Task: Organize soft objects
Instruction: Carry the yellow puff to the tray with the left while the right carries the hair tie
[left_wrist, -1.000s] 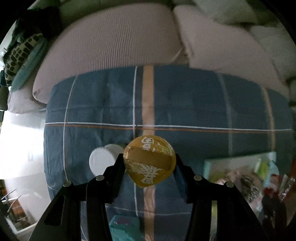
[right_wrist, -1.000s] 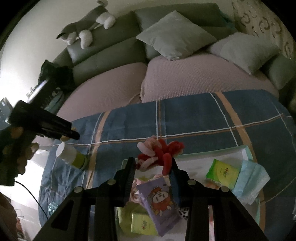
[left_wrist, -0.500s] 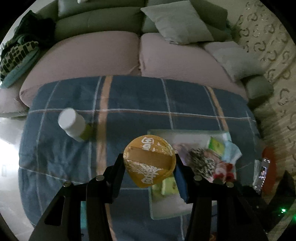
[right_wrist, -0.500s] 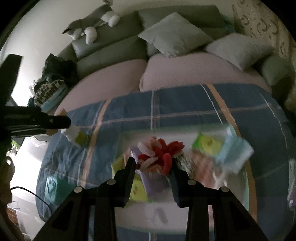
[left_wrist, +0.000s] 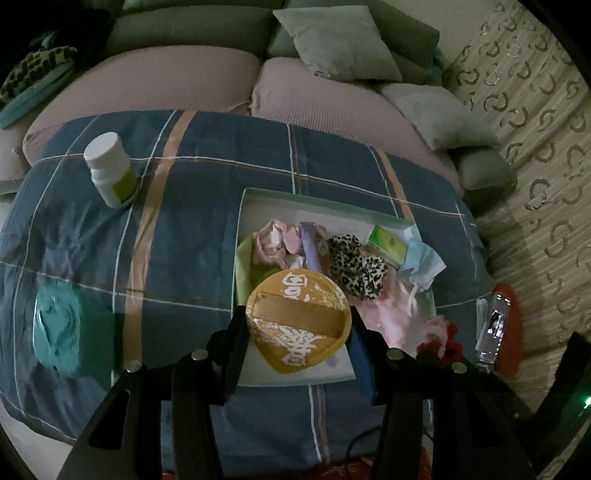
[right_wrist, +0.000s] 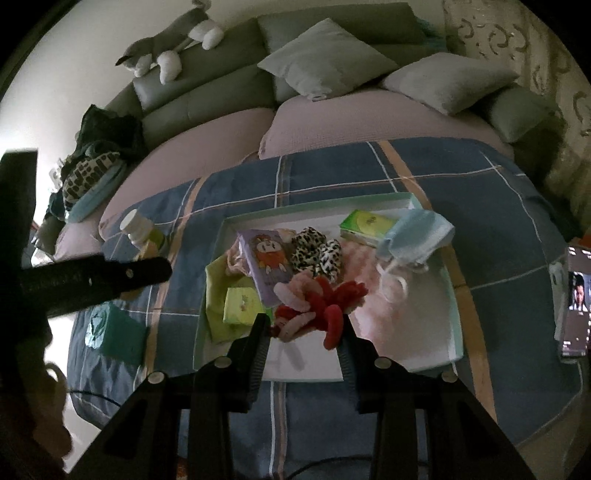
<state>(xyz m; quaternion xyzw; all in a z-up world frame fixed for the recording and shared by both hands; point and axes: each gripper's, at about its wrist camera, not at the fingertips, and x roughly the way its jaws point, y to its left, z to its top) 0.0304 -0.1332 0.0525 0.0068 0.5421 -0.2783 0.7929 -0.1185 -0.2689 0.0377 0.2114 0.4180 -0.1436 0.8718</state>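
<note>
My left gripper (left_wrist: 299, 325) is shut on a round yellow pad (left_wrist: 298, 320) with white characters and holds it above the near left part of a shallow white box (left_wrist: 295, 195). My right gripper (right_wrist: 303, 325) is shut on a red and pink plush toy (right_wrist: 317, 299) above the same box (right_wrist: 456, 332). The box holds a leopard-print scrunchie (left_wrist: 356, 267), a purple packet (right_wrist: 266, 262), green tissue packs (right_wrist: 367, 223), a blue face mask (right_wrist: 417, 234) and pink cloth (left_wrist: 275, 240). The left gripper's side shows as a black bar in the right wrist view (right_wrist: 96, 277).
The box lies on a blue plaid blanket (left_wrist: 184, 229). A white bottle with a green label (left_wrist: 110, 170) lies at its far left, a teal pack (left_wrist: 59, 325) at near left. A phone (left_wrist: 495, 328) lies at the right. A sofa with cushions (right_wrist: 325, 62) and a plush animal (right_wrist: 166, 51) is behind.
The left gripper has swung right with the yellow pad, from over the bare blanket to over the box. The right gripper has pulled back and up a little with the plush toy.
</note>
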